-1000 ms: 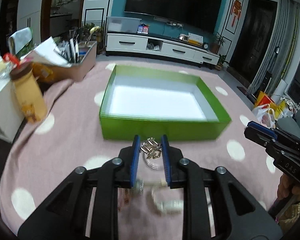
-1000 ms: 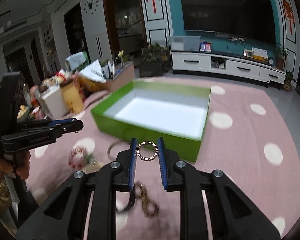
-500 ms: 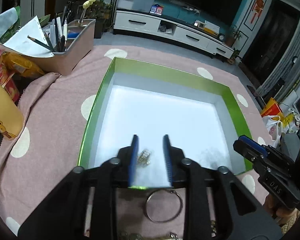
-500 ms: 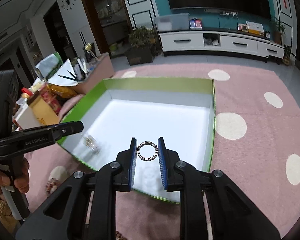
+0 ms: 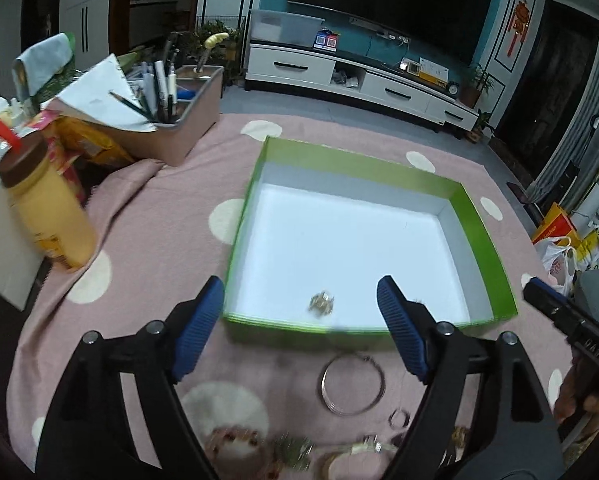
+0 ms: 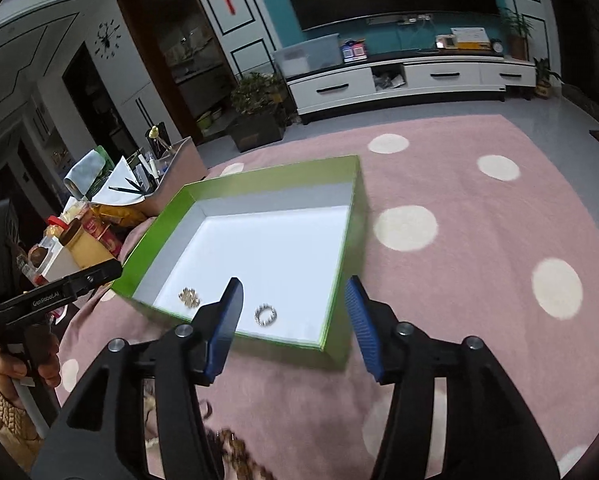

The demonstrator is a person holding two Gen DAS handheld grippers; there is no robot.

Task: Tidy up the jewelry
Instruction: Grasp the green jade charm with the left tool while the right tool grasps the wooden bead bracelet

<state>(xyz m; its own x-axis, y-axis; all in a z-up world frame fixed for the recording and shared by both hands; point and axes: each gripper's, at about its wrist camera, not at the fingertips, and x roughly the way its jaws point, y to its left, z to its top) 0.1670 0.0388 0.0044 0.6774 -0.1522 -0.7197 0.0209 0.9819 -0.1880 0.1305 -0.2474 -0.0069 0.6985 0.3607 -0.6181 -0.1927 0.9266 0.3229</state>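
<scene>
Gaping wide, the left gripper (image 5: 299, 296) hovers over the near edge of the green box (image 5: 475, 216), its blue pads (image 5: 197, 322) spread far apart with nothing between them; the right gripper (image 6: 293, 312) is likewise spread wide and empty above the box's near right corner, one blue pad (image 6: 229, 316) over the white floor and the other outside the right wall; the box (image 6: 339, 172) sits on a pink tablecloth with cream dots (image 5: 147, 200), its inside white, its walls green; on the white floor near the front wall lies a small gold cluster piece (image 5: 322, 302), seen from the right wrist as a gold cluster (image 6: 189, 297) towards the near left corner; just to its right, apart from it, lies a small beaded ring (image 6: 265, 315); in front of the box, on the cloth, rest a thin silver bangle (image 5: 352, 385), a small ring (image 5: 399, 418) beside it, and a blurred heap of further jewelry (image 5: 295, 446) along the bottom edge, too smeared to tell apart; to the left of the box stand a yellow bottle with a brown cap (image 5: 45, 208) and a tray of pens and paper (image 5: 167, 120); a white TV cabinet (image 5: 359, 80) runs along the far wall.
</scene>
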